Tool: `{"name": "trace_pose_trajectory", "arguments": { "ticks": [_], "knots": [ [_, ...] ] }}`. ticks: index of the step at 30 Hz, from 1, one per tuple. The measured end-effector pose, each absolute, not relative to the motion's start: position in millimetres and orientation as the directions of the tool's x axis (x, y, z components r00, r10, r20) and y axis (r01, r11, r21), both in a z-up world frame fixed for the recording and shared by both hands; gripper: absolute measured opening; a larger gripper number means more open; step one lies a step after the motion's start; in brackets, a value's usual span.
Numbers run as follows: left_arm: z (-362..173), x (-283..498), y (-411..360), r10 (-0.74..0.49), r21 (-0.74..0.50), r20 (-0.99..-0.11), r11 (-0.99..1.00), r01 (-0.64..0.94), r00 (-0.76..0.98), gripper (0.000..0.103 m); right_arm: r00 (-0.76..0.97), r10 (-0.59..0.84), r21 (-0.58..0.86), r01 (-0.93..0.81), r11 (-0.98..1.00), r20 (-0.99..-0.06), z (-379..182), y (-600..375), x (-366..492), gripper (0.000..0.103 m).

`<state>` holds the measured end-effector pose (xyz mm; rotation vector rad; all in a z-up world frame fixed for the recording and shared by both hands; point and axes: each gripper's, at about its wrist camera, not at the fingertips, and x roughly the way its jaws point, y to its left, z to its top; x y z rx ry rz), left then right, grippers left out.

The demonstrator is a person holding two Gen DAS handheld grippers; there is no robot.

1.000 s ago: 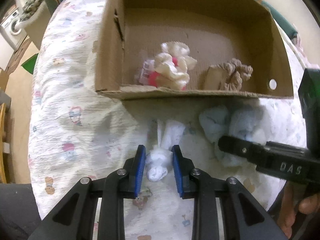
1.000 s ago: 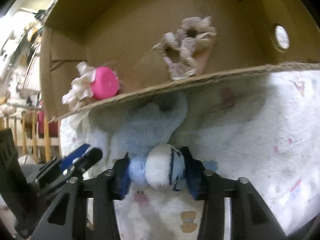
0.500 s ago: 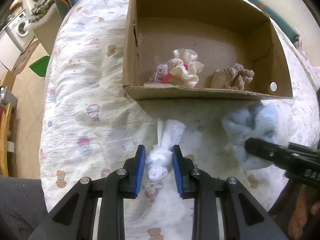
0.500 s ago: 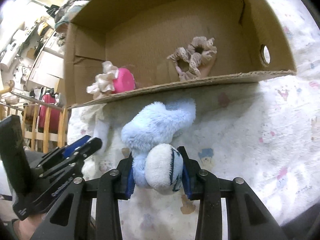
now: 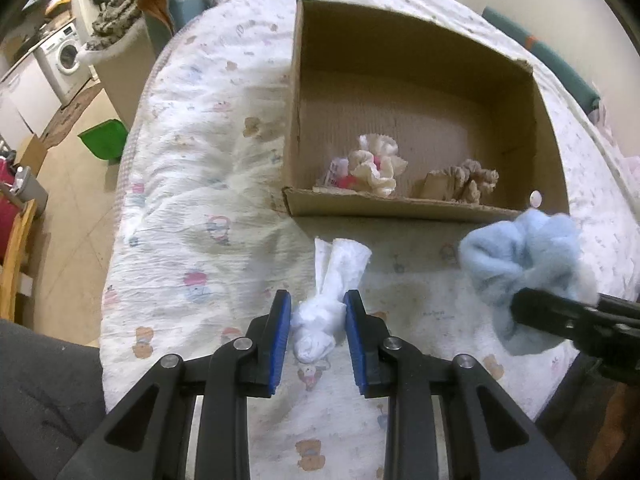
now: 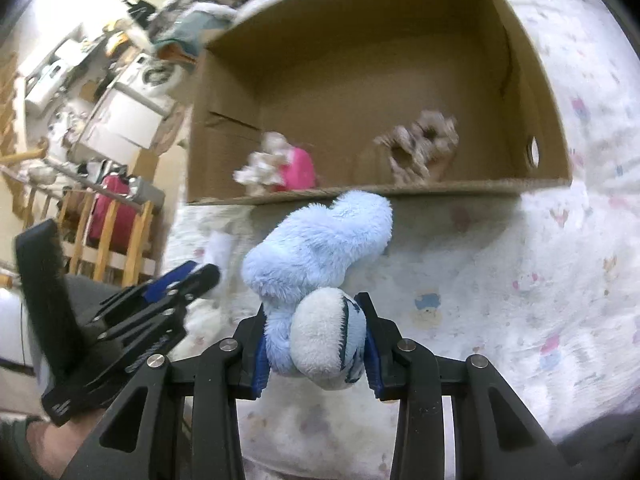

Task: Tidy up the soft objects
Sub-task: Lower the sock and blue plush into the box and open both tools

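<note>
A knotted white sock bundle (image 5: 318, 322) is being clamped between the blue pads (image 5: 280, 340) of the left gripper (image 5: 316, 340), its two loose ends fanning forward over the printed bedcover (image 5: 192, 216). Whether the bundle is resting on the cover or being held just above it cannot be told.

A fluffy light-blue sock bundle (image 6: 320, 264) is being gripped by the right gripper (image 6: 316, 354), whose jaws are being pressed in on both sides of it; a pale rounded end with dark striping is being shown toward the right wrist camera. In the left wrist view the same bundle (image 5: 524, 264) is being held clear of the cover, to the right of the white one, just in front of the box's near wall.

A cardboard box (image 5: 400, 210) is being seen beyond both grippers, lying open-topped on the bedcover. Inside it, close to the near wall, a cream ruffled scrunchie with a pink piece (image 5: 374, 168) is being shown on the left and a beige ruffled scrunchie (image 5: 472, 180) on the right, the two apart. A round hole is being shown in the box's right corner.

A washing machine (image 5: 64, 56) and a green bin (image 5: 104, 142) are being seen on the floor at far left.
</note>
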<state>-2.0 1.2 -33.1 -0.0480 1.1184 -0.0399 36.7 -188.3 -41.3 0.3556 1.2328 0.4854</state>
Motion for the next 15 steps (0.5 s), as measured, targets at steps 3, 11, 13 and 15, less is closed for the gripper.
{"name": "trace_pose_trajectory", "arguments": {
  "ticks": [3,11,13,15],
  "knots": [
    [-18.8,-3.9,4.4,-0.075,-0.085,-0.884,0.996,0.0,0.462,0.025,0.293,0.558,0.525,-0.188,0.83,-0.776,-22.2,-195.6,26.8,0.04],
    [25.6,11.6,-5.7,-0.099,-0.094,-0.807,0.995,0.04,0.582,0.025,0.495,0.556,0.522,-0.22,0.824,-0.668,36.1,-223.8,23.8,0.04],
    [34.7,17.4,-7.2,-0.099,-0.086,-0.793,0.995,0.052,0.601,0.025,0.526,0.551,0.527,-0.213,0.823,-0.648,45.7,-231.8,29.5,0.04],
    [44.9,25.8,-9.7,-0.102,-0.075,-0.778,0.995,0.069,0.62,0.025,0.551,0.535,0.517,-0.206,0.831,-0.64,53.3,-239.0,36.8,0.04]
  ]
}}
